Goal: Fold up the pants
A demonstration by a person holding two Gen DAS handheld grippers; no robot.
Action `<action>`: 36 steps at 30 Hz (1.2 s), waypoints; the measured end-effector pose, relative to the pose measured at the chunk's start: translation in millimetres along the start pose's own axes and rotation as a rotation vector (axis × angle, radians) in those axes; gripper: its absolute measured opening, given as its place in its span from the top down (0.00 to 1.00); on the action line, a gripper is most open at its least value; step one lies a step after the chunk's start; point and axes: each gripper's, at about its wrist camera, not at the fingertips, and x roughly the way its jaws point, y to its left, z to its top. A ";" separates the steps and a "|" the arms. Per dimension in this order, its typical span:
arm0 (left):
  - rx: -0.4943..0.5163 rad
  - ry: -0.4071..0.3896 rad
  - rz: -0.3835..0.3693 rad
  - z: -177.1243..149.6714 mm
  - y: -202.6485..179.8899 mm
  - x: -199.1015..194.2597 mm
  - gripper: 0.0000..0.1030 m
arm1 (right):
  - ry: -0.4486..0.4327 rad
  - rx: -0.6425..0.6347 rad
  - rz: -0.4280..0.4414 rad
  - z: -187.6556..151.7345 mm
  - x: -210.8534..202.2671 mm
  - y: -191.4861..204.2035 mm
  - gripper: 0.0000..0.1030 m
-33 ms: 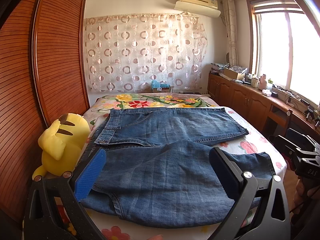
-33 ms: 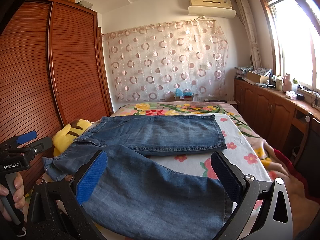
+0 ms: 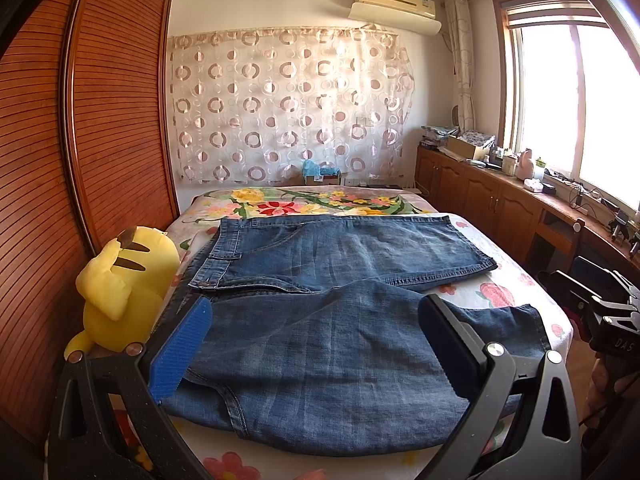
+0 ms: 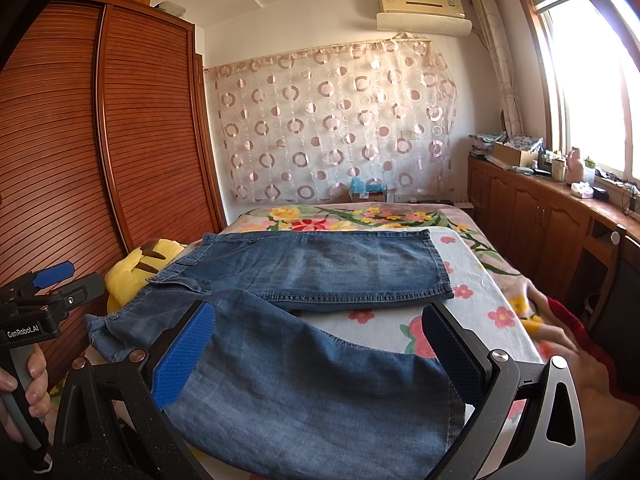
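Blue denim pants lie spread flat on the flowered bed, waistband to the left and legs to the right. The far leg lies straight; the near leg angles toward the bed's front edge. My left gripper hovers open over the near leg close to the waist, its blue pads wide apart and nothing between them. My right gripper hovers open over the near leg's hem end, also holding nothing. In the right wrist view the left gripper's body shows at the left, held by a hand.
A yellow plush toy sits at the bed's left edge against the wooden wardrobe. Wooden cabinets with clutter on top run along the right wall under the window. A red-edged blanket hangs off the bed's right side.
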 end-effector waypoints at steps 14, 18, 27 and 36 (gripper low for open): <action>-0.002 -0.003 0.000 -0.6 0.2 -0.3 0.00 | 0.001 0.000 0.001 -0.6 0.5 0.7 0.00; -0.003 -0.003 -0.002 -0.5 0.2 -0.3 0.00 | 0.001 0.000 0.001 -0.8 0.4 1.6 0.00; -0.003 -0.004 -0.001 -1.1 0.3 -0.1 0.00 | 0.002 0.000 0.005 -1.4 0.2 2.4 0.00; -0.003 0.002 0.000 -1.3 0.5 0.2 0.00 | 0.006 -0.003 0.010 -1.6 0.4 3.6 0.00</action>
